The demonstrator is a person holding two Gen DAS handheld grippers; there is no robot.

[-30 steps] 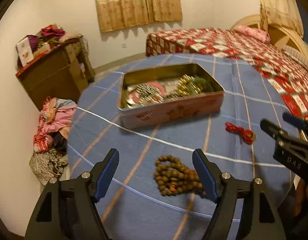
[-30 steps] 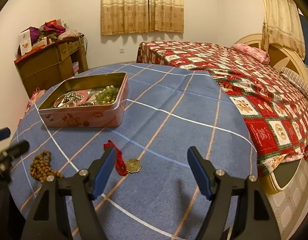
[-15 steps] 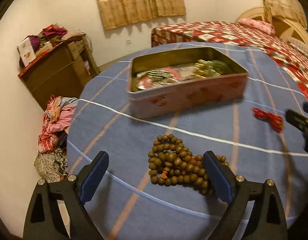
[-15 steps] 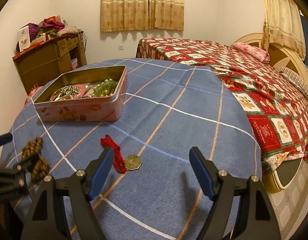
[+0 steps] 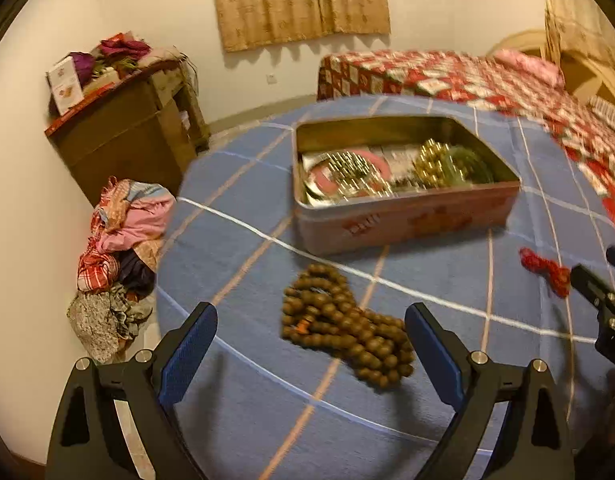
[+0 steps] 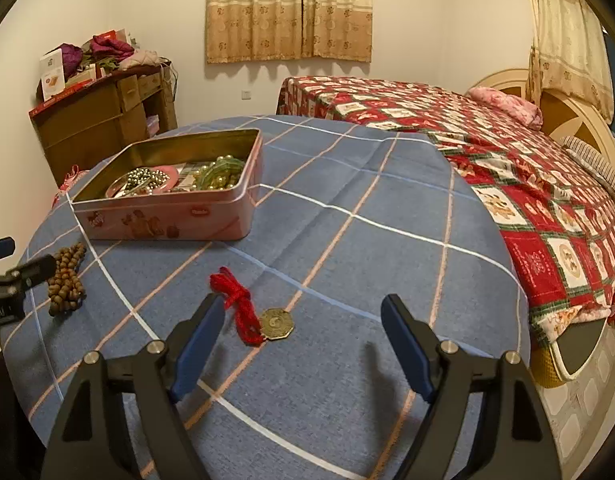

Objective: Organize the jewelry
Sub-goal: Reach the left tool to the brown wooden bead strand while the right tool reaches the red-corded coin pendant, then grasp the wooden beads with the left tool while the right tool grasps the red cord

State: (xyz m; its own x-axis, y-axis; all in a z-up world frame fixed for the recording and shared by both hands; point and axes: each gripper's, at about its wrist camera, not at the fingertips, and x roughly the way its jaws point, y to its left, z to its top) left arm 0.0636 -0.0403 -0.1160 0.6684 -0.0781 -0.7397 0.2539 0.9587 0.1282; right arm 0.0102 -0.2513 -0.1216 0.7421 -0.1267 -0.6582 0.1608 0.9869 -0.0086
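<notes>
Warm, yellowish indoor light fills both views, moderately dim, coming from above and behind the cameras. The curtain (image 6: 289, 10) casts a scalloped shadow on the wall beneath it. The left wrist view is motion-blurred: the tin (image 5: 407, 222) and bed (image 5: 487, 84) smear. The right wrist view is sharp. Fisheye distortion bends the edges, and dark vignetting fills the corners.

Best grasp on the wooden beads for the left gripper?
Take the beads at the thick middle of the heap, from above, pads spanning its narrow width. The string lies bunched flat on the cloth, so a loose end would likely slip. The left gripper is open and roughly straddles the heap; the tin behind leaves room.
</notes>
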